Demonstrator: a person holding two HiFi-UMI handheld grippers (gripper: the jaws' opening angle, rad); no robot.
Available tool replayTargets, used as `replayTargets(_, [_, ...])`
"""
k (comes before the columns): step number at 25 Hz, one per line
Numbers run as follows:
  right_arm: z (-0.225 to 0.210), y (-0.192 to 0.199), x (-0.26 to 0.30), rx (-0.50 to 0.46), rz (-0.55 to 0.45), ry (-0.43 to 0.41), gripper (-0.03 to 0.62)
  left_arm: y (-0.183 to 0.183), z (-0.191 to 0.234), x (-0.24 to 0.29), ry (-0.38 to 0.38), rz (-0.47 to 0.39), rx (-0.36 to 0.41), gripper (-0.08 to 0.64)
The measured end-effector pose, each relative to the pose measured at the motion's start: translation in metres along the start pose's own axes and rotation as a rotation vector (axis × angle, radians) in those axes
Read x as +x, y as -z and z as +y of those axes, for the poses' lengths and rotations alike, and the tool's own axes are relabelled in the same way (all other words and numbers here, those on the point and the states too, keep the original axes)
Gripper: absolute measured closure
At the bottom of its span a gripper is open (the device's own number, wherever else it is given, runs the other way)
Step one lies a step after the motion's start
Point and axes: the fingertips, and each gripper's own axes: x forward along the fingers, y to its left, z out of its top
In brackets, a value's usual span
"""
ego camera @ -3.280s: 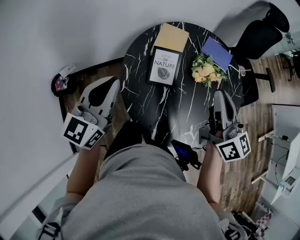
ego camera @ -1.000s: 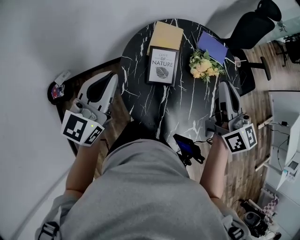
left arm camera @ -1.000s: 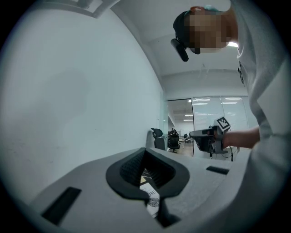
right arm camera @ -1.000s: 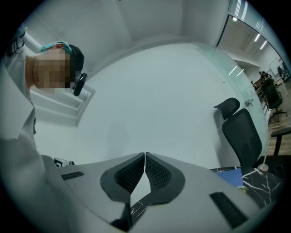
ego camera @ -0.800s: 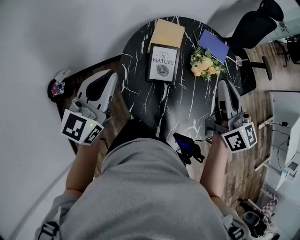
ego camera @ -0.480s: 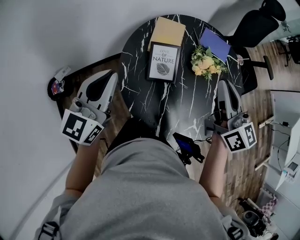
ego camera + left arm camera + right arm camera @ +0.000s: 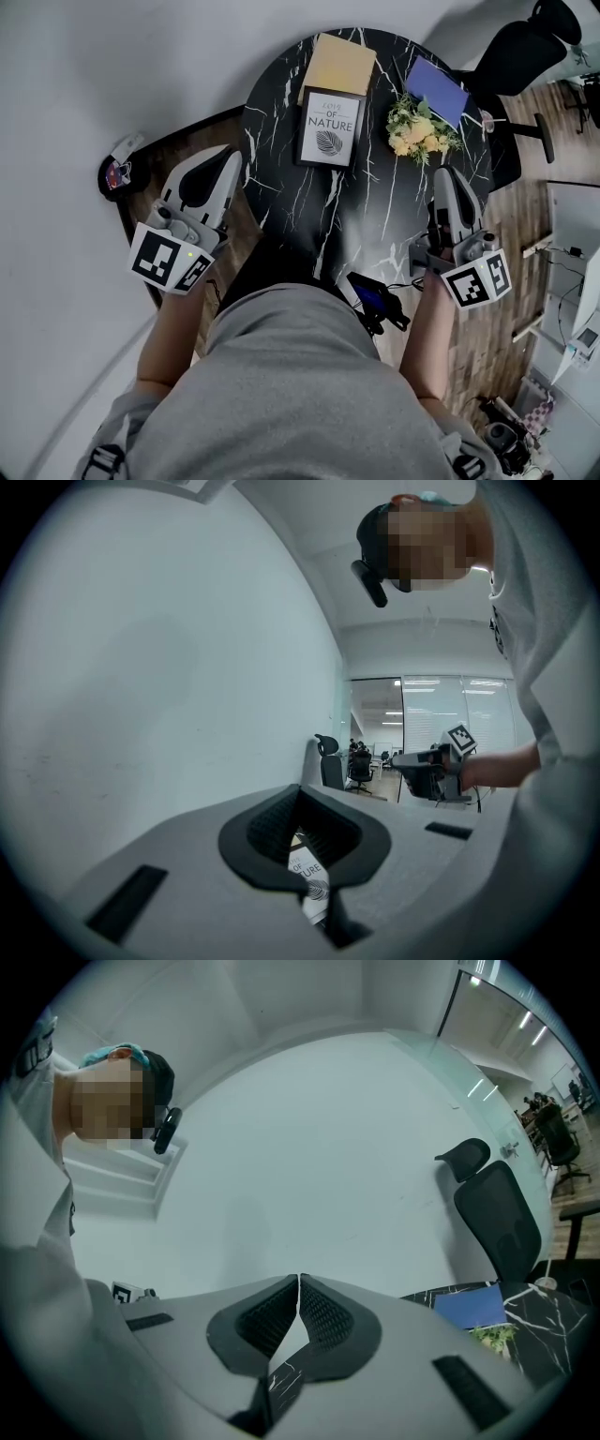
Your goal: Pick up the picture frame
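The picture frame [image 7: 330, 128], black-edged with a white leaf print, lies flat at the far side of the round black marble table [image 7: 309, 216]. My left gripper [image 7: 232, 155] hovers off the table's left edge, shut and holding nothing. In the left gripper view a strip of the picture frame [image 7: 307, 874] shows through the gap behind the left gripper [image 7: 300, 787]. My right gripper [image 7: 446, 172] is over the table's right edge, short of the frame, with its jaws together and nothing between them. Marble shows behind the right gripper [image 7: 298, 1279] in its own view.
A tan notebook [image 7: 339, 64] lies just beyond the frame. A flower bunch [image 7: 422, 131] and a blue book [image 7: 437, 89] lie to its right. A black office chair [image 7: 525, 56] stands behind the table. A dark device [image 7: 375, 302] hangs at my waist. White wall runs along the left.
The right gripper has sunk a little by the table's right edge. The left gripper has kept its place. Both jaws stay closed, and the frame lies where it was.
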Motion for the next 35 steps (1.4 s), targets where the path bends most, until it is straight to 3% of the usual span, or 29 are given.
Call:
replayTargets(16, [-0.028, 0.042, 0.042, 0.062, 0.09, -0.037, 0.565, 0.031, 0.011, 0.027, -0.018, 0.064, -0.044, 0.554])
replayTargets(35, [-0.089, 0.168, 0.105, 0.118, 0.357, -0.044, 0.565, 0.07, 0.029, 0.04, -0.053, 0.116, -0.101, 0.554])
